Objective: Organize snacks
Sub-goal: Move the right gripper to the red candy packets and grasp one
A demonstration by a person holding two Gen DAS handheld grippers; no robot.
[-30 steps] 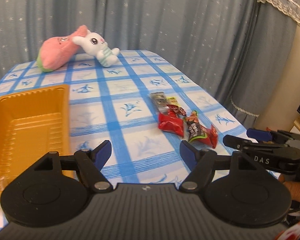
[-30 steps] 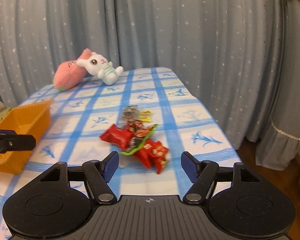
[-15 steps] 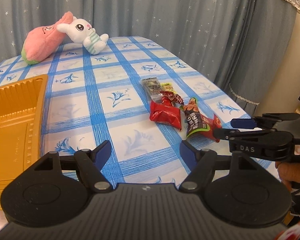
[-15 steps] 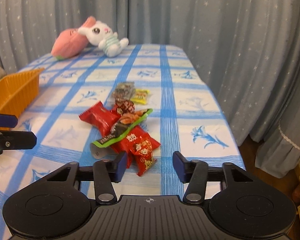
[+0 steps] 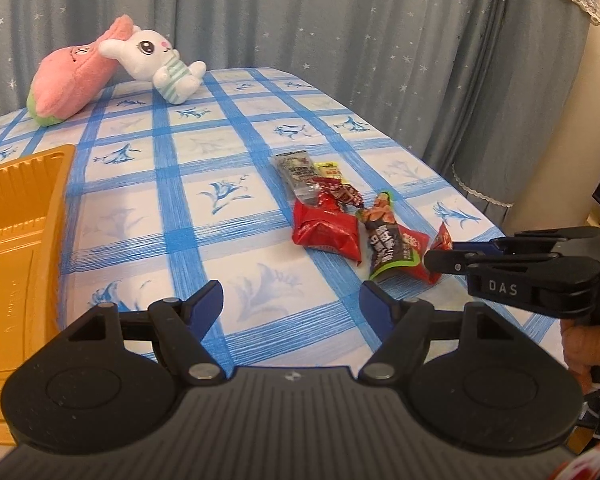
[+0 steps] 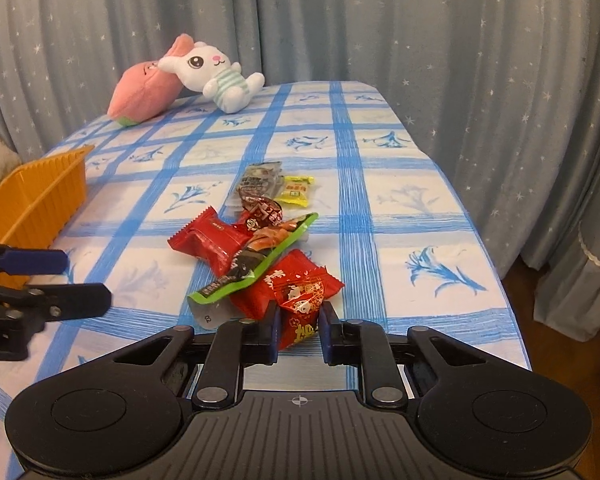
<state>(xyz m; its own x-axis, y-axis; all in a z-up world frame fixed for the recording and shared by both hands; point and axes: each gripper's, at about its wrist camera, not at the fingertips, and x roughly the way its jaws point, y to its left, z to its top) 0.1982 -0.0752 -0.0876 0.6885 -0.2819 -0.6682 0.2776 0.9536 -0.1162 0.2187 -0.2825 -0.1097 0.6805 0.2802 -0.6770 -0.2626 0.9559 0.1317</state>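
First pick-up in progress: the nearest red snack packet (image 6: 300, 312), at the front of the snack pile (image 6: 256, 240) on the bench (image 6: 400, 184), is pinched by the right gripper (image 6: 299, 332). The left gripper (image 5: 292, 304) is held with jaws spread, empty. Next, a lift and carry toward the orange tray (image 6: 40, 196) is called for.

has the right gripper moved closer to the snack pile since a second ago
Yes. The right gripper has advanced to the snack pile and shut on the nearest red packet.
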